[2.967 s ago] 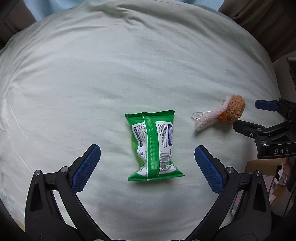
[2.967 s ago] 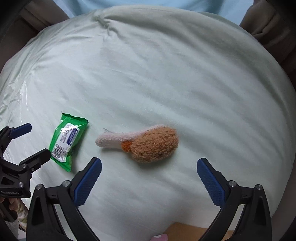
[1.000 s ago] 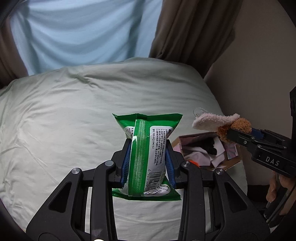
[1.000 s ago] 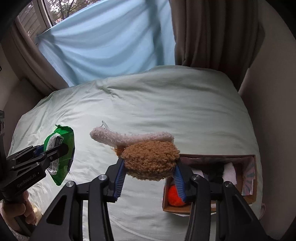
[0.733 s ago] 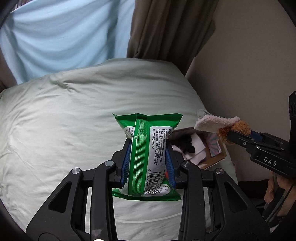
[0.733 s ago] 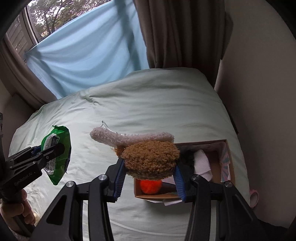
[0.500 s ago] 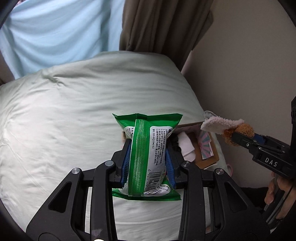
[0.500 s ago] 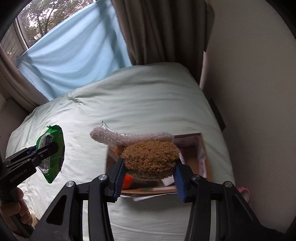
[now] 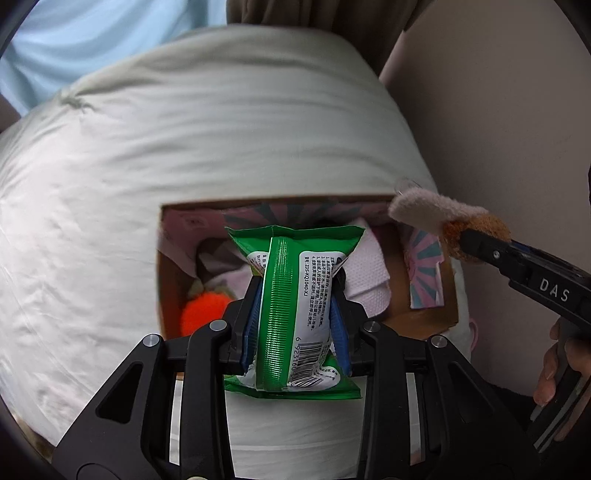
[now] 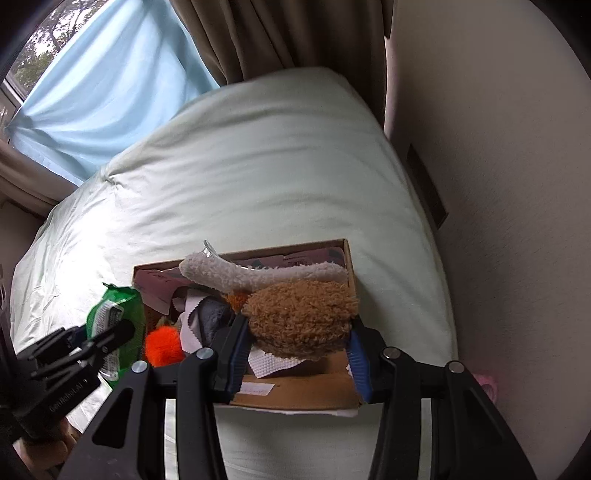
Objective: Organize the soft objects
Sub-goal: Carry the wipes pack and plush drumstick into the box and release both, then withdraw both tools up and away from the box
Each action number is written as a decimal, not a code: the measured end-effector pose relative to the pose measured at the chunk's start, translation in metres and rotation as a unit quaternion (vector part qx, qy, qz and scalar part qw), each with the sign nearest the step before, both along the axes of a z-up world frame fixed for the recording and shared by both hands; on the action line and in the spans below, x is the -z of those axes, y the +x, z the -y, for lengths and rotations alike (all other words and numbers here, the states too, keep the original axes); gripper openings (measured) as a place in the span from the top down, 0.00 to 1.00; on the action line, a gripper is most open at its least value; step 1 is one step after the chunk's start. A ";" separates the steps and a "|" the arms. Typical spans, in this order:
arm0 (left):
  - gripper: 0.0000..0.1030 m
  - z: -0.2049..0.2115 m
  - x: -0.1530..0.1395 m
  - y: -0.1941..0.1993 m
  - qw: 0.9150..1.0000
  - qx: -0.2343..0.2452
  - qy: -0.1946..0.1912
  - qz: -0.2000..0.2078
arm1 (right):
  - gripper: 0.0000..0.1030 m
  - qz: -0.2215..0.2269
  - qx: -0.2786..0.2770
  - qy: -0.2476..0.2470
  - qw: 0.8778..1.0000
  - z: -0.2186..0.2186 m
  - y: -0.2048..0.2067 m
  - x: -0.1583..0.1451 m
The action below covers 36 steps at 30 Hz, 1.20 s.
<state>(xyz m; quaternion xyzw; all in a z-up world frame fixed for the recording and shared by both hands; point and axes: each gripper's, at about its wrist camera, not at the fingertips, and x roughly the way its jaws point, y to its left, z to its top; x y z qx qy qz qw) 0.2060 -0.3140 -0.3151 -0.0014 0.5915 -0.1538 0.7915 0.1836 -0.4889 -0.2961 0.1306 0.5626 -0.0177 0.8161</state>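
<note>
A bed under a pale green duvet fills most of both views, with brown curtains and a light blue window covering behind it and a beige wall along its right side. On the duvet near that wall sits an open cardboard box, its flaps lined with pink patterned paper. It already holds several soft things: an orange fuzzy ball, white and pink cloths, and something grey and dark that is too jumbled to name. The left gripper is clamped on a green pack of wet wipes, blue pads pressing its two sides, and holds it upright above the box opening. The right gripper squeezes a plush drumstick toy by its brown fleecy body, the pale bone end sticking out to the left; in its own view the toy hangs over the right half of the box. A hand shows on the right gripper's handle. Judging by this, the task is well along: both remaining items are lifted off the bed and carried to the box, and no loose item shows on the visible duvet. What seems left is to lower each one in and release it; neither has been let go yet.
</note>
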 end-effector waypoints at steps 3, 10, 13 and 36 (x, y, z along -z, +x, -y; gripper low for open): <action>0.71 0.011 0.022 0.001 1.000 0.015 0.016 -0.019 | 0.58 -0.017 0.009 0.021 1.000 0.002 0.004 0.024; 0.54 0.022 0.039 0.007 0.998 0.048 0.031 -0.030 | 0.48 -0.041 0.032 0.072 0.996 0.005 0.005 0.058; 0.00 0.018 0.036 0.008 0.997 0.054 0.058 -0.012 | 0.21 -0.060 0.027 0.079 0.995 0.003 0.009 0.063; 0.00 -0.066 -0.043 -0.012 0.999 0.022 0.009 0.044 | 0.08 0.009 -0.003 0.017 1.000 -0.061 -0.016 -0.019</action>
